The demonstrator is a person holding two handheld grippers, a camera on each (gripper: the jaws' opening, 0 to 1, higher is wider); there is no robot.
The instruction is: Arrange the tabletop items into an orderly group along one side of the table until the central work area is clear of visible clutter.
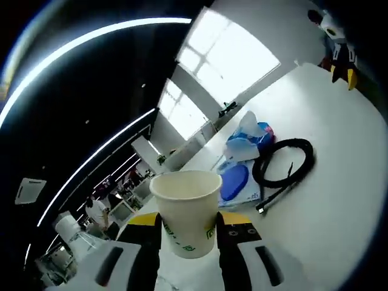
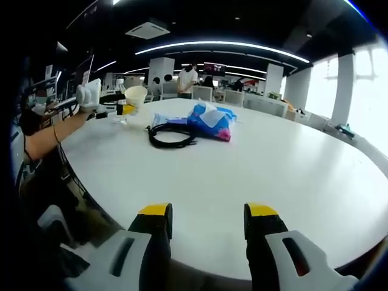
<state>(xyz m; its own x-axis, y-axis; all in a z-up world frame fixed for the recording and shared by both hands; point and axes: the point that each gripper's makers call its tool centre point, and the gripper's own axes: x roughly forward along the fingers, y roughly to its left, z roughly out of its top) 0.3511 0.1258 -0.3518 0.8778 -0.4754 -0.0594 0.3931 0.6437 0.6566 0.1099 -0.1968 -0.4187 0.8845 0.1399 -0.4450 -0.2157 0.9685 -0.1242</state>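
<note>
In the left gripper view my left gripper [image 1: 189, 230] is shut on a white paper cup [image 1: 187, 209] with green print, held upright above the white table [image 1: 339, 200]. Beyond it lie a coiled black cable [image 1: 284, 163] and a blue and white plastic bag [image 1: 245, 145] with a blue round lid [image 1: 234, 182]. In the right gripper view my right gripper [image 2: 208, 219] stands open over the near table edge with nothing between its jaws. Far off, the cup [image 2: 136, 96] is held by the left gripper [image 2: 124, 109] in a gloved hand [image 2: 89, 94], left of the cable [image 2: 171, 136] and bag [image 2: 209, 121].
The round white table [image 2: 273, 176] stretches wide in front of the right gripper. A yellow and black object [image 1: 341, 60] sits at the table's far edge in the left gripper view. People and desks stand in the office behind. The person's arm [image 2: 51, 136] reaches along the left.
</note>
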